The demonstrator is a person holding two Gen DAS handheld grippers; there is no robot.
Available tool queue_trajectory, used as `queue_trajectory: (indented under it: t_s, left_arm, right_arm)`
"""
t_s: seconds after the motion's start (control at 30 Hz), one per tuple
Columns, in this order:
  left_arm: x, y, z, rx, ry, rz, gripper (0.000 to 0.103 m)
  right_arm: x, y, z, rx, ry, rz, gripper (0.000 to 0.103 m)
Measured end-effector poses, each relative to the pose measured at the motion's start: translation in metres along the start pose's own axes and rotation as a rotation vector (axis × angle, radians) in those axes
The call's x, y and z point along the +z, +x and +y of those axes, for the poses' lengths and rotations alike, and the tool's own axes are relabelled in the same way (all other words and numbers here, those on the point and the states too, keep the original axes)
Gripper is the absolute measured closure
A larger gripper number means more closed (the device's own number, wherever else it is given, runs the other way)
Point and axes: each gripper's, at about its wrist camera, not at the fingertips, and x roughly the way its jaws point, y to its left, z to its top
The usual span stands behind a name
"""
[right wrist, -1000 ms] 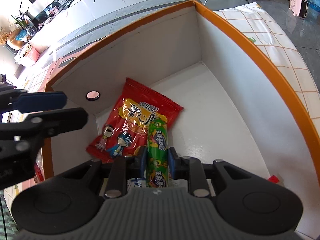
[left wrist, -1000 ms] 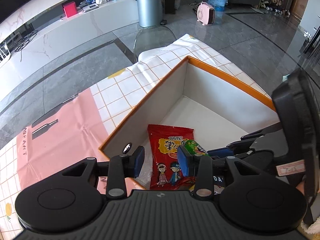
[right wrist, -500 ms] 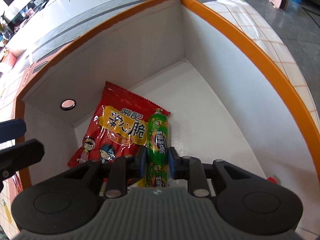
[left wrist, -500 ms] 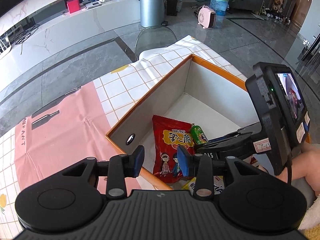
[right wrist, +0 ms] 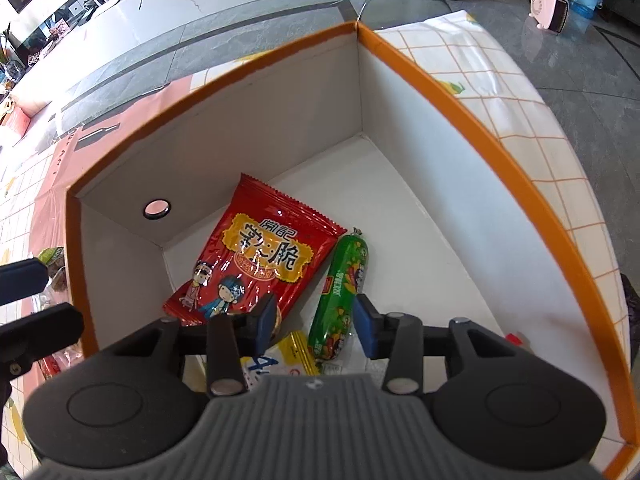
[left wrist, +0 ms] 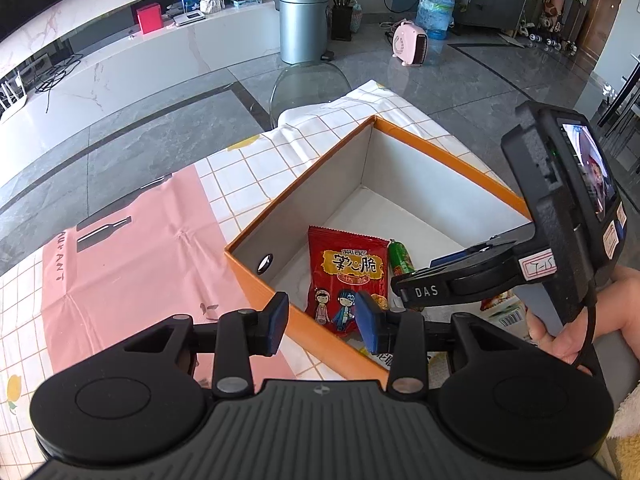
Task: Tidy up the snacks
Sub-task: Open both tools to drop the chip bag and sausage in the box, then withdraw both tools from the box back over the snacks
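An orange-rimmed white box stands on the tablecloth. Inside lie a red snack bag and a green sausage stick, side by side. My right gripper is open above the sausage's near end, fingers either side, not touching it. A yellow-and-white packet lies under it. My left gripper is open and empty over the box's near left wall. The right gripper's body shows in the left wrist view.
A pink and checked tablecloth covers the table. More snack packets lie outside the box at the left. Beyond are a clear chair back, a grey bin and a pink heater.
My right gripper has opened and let go of the green sausage, which now lies in the box beside the red bag. Both grippers have pulled up and back from the box.
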Motion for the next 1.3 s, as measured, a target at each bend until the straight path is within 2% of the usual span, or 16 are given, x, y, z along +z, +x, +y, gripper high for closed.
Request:
queue_trajectory:
  t_s: [0.07, 0.37, 0.67, 0.93, 1.03, 1.3]
  left_arm:
    - [-0.002, -0.009, 0.0, -0.004, -0.002, -0.01, 0.057]
    - [-0.025, -0.066, -0.003, -0.016, -0.002, -0.095, 0.057]
    - [-0.079, -0.132, 0.0, 0.017, -0.023, -0.226, 0.056]
    - [-0.142, -0.17, 0.022, 0.104, -0.141, -0.324, 0.056]
    - [-0.167, -0.173, 0.03, 0.127, -0.205, -0.338, 0.056]
    - [-0.231, -0.163, 0.048, 0.166, -0.355, -0.351, 0.056]
  right_arm:
    - [0.0, -0.006, -0.005, -0.001, -0.006, -0.011, 0.062]
    - [-0.025, -0.058, 0.015, 0.02, -0.047, -0.098, 0.06]
    - [-0.09, -0.127, 0.048, 0.107, -0.115, -0.272, 0.055]
    - [-0.171, -0.155, 0.093, 0.174, -0.19, -0.455, 0.053]
    - [-0.198, -0.155, 0.105, 0.205, -0.19, -0.501, 0.053]
    - [-0.257, -0.141, 0.135, 0.187, -0.208, -0.601, 0.053]
